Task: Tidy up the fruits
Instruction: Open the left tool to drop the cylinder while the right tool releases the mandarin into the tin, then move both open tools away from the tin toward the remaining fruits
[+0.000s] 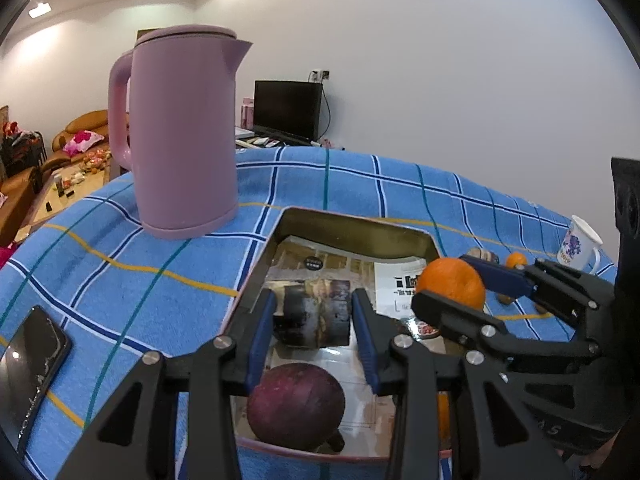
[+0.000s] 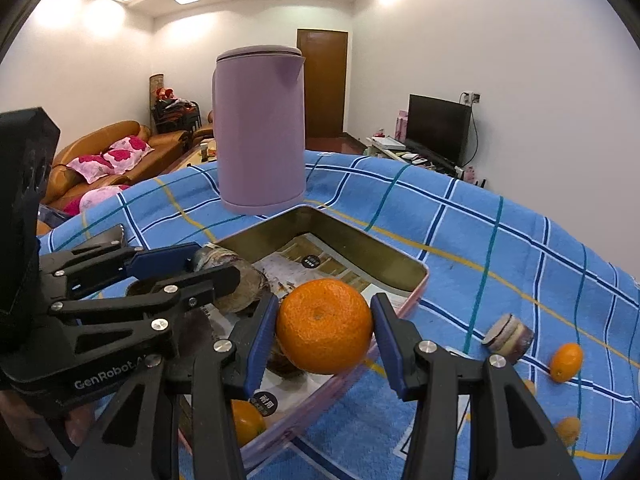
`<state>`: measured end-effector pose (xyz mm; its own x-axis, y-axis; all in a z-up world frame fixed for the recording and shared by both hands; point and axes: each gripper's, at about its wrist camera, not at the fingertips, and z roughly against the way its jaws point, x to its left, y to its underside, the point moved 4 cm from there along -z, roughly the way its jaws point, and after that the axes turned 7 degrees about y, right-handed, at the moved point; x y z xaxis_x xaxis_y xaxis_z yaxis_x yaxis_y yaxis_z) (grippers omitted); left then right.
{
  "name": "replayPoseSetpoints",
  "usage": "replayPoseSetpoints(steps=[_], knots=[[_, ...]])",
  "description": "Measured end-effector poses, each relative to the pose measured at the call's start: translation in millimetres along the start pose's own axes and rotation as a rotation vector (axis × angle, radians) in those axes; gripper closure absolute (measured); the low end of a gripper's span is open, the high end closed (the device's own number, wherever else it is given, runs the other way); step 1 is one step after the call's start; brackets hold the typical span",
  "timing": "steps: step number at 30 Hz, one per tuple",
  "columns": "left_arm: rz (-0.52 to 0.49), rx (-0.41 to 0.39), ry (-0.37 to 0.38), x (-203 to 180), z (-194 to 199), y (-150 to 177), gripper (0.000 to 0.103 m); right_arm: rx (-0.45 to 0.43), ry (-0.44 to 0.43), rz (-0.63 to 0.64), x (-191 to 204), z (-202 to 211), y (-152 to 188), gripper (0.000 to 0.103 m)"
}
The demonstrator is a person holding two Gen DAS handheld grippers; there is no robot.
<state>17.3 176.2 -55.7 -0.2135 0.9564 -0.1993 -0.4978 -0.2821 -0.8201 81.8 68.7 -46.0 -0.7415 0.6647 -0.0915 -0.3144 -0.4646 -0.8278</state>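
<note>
Right gripper [image 2: 325, 326] clamps an orange [image 2: 324, 325] over the tray [image 2: 384, 258] edge; left gripper [image 1: 314, 312] apparently grips a dark chunk [image 1: 312, 314]. Lower both inside before releasing.

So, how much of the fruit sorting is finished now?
Done: a purple fruit and a small orange lie in the tin tray. In hand: the right tool grips an orange, the left tool a dark piece. Left: a kumquat and a cut chunk on the cloth.
</note>
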Motion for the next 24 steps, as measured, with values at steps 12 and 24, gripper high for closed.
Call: replayPoseSetpoints(steps=[12,24], knots=[[-0.005,-0.051,-0.021,-12,13,-8,0.034,-0.039,0.074,-0.01,-24,27,2,0.048],[-0.133,0.017,0.124,-100,-2,-13,0.029,0.04,0.389,-0.221,-163,62,50,0.048]])
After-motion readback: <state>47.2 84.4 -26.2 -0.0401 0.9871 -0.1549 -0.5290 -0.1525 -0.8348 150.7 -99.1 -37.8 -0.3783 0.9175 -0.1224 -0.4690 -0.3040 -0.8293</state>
